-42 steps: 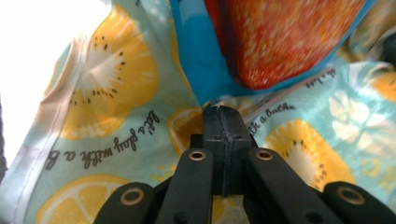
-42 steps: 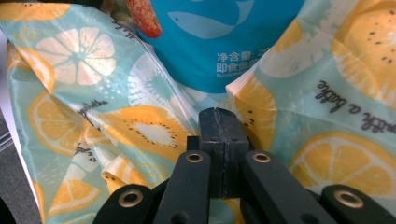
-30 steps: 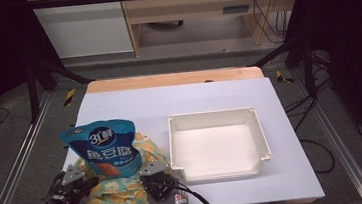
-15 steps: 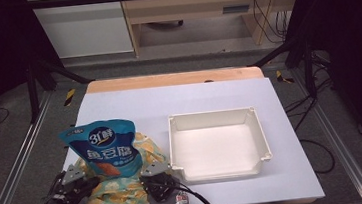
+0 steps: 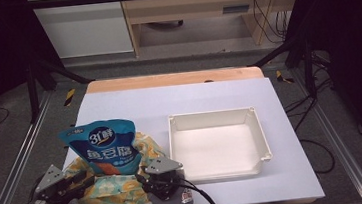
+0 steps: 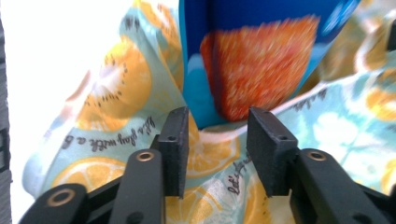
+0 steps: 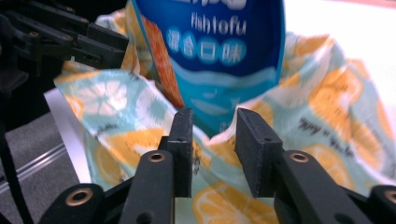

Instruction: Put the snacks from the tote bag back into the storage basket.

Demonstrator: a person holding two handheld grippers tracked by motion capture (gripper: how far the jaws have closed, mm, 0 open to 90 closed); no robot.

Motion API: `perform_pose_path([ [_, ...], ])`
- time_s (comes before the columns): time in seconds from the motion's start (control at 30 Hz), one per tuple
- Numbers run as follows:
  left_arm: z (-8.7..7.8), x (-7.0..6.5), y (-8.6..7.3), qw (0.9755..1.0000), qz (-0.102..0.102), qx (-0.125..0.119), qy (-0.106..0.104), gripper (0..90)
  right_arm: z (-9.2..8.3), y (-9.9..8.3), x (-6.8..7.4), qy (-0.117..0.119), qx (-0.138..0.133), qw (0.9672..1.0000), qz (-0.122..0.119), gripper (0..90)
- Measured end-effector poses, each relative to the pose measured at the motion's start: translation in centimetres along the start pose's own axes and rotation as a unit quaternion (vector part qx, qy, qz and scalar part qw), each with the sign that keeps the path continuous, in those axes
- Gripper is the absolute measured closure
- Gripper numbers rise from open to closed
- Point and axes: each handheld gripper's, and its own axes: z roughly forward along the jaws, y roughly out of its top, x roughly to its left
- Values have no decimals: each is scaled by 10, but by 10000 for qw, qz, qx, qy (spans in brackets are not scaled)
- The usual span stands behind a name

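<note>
Blue fish-tofu bag (image 5: 104, 146) on an orange-print cloth (image 5: 117, 187), near left of the table (image 5: 218, 96).
Left gripper (image 6: 217, 135) and right gripper (image 7: 214, 135) each have jaws spread around a cloth fold; white tray (image 5: 216, 143) sits right.

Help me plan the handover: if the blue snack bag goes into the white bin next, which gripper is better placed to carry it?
Probably the right gripper: it sits between the blue snack bag and the white bin, while the left gripper is on the bag's far side.
</note>
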Motion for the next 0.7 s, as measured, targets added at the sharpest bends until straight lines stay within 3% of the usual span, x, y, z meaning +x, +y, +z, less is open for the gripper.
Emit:
perform_pose_path([
  [0.27,-17,-2,11,9991,-59,-425,16,532,-17,19,-1,55,-334,9994,-36,618],
  [0.7,-45,2,43,9945,-40,-1032,147,484,-44,45,-14,-68,-756,9971,-40,570],
])
